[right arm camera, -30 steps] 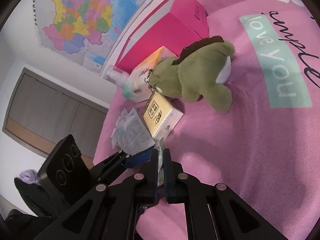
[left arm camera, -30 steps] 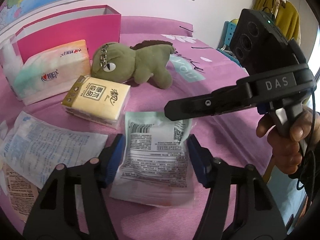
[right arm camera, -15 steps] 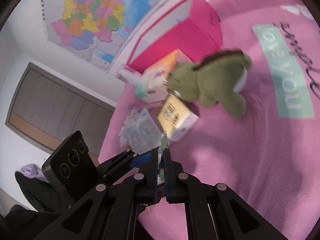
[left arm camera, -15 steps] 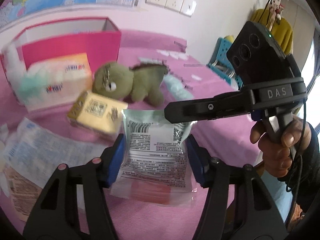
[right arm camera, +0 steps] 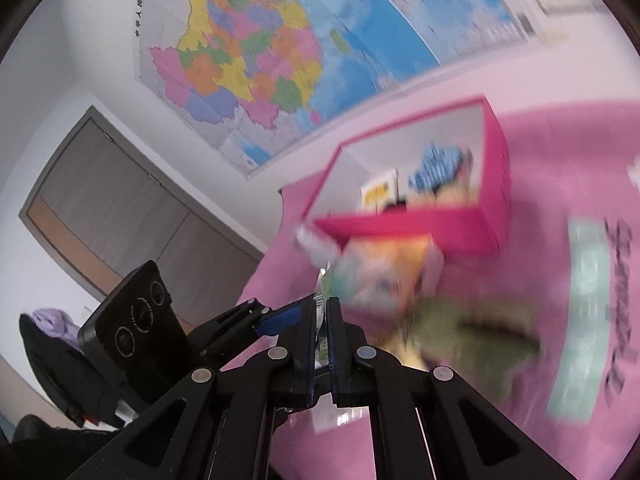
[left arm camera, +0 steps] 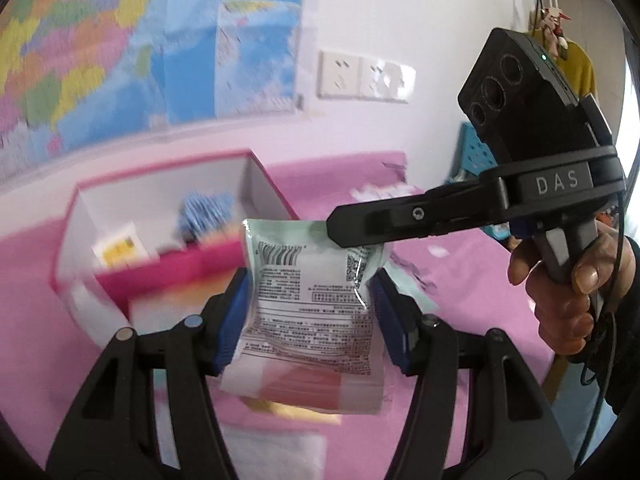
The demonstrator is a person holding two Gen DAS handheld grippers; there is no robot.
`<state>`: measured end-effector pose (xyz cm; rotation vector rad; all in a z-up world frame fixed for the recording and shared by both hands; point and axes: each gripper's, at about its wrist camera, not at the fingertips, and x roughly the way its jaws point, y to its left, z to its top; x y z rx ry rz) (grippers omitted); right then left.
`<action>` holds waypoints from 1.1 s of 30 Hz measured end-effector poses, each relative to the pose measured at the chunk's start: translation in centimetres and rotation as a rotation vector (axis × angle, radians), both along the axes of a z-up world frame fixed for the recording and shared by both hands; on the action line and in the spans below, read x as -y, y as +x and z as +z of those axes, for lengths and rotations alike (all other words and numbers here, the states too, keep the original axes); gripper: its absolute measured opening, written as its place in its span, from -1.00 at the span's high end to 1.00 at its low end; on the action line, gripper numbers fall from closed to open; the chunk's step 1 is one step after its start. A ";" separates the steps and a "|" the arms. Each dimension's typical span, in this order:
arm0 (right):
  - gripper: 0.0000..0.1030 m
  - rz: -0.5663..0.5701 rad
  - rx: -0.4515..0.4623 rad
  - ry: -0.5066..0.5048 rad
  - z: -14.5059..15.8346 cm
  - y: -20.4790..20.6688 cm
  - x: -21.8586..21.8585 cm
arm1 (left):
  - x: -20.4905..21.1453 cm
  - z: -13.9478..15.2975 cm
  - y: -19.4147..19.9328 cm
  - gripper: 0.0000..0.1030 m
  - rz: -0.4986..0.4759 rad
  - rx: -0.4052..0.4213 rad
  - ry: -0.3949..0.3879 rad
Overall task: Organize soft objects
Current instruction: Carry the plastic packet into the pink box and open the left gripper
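Gripping the pouch (left arm camera: 316, 304) at center frame, the left gripper (left arm camera: 312, 312) clamps its sides (2 blue pads touching) while the right gripper (right arm camera: 321, 344) pinches its top edge before the pink box (left arm camera: 168, 272).

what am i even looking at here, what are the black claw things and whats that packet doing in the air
No robot here: a person holds a hand-operated two-finger gripper in each hand, and each gripper carries a wide-angle camera looking out along its fingers. That is why black arms fill the bottom of both pictures.

The left wrist view shows the left gripper with its blue pads against both sides of a soft printed packet. The right gripper reaches in from the right, held by a hand, and pinches the packet's top edge.

The right wrist view shows the right gripper shut on that thin edge.

Beyond lies a pink bedspread with an open pink box that already holds a few items, a tissue pack and a green plush toy, both blurred. A map hangs on the wall.
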<state>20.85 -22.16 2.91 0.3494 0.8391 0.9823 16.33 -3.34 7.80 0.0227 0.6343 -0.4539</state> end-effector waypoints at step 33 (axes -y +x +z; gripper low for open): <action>-0.49 -0.207 0.123 -0.163 4.8 12.3 -3.2 | -3.8 1.3 11.6 -0.99 0.295 -0.071 0.126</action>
